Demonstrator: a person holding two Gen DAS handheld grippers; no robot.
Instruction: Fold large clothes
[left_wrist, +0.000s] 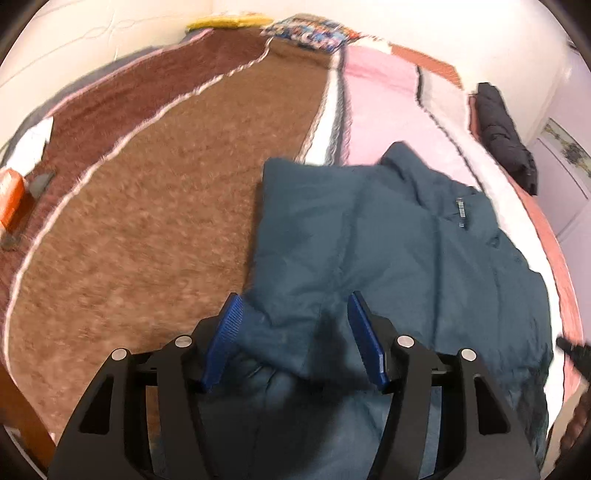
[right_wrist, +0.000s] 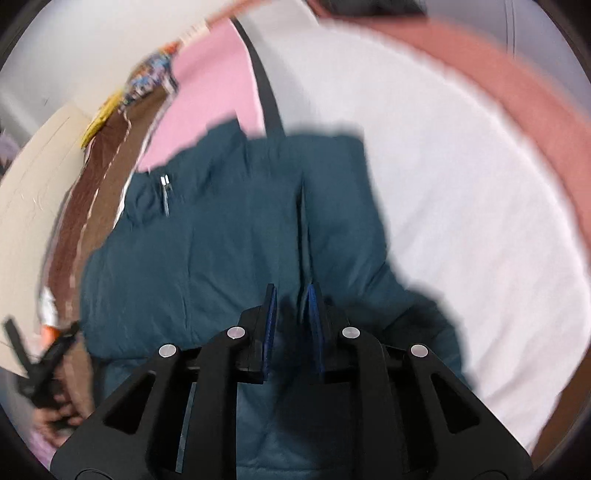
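A dark teal padded jacket (left_wrist: 388, 236) lies on a bed, partly folded, its sleeves or sides turned in over its body. It rests mostly on a white and pink blanket (left_wrist: 373, 96), and its left edge reaches onto a brown fuzzy blanket (left_wrist: 147, 206). A small zipper pull (left_wrist: 460, 212) shows near the jacket's collar, at the end away from the cameras.

The left gripper (left_wrist: 295, 338) hangs over the jacket's near left corner with its blue pads spread wide. A fold of fabric sits between them, but the pads do not appear to press on it, likely a release after laying the fold down.

The right gripper (right_wrist: 291, 325) hangs over the jacket's near right part, its jaws narrowly parted with nothing clearly pinched between them.

Beyond the jacket, a dark bundled garment (left_wrist: 506, 136) lies at the bed's far right edge.
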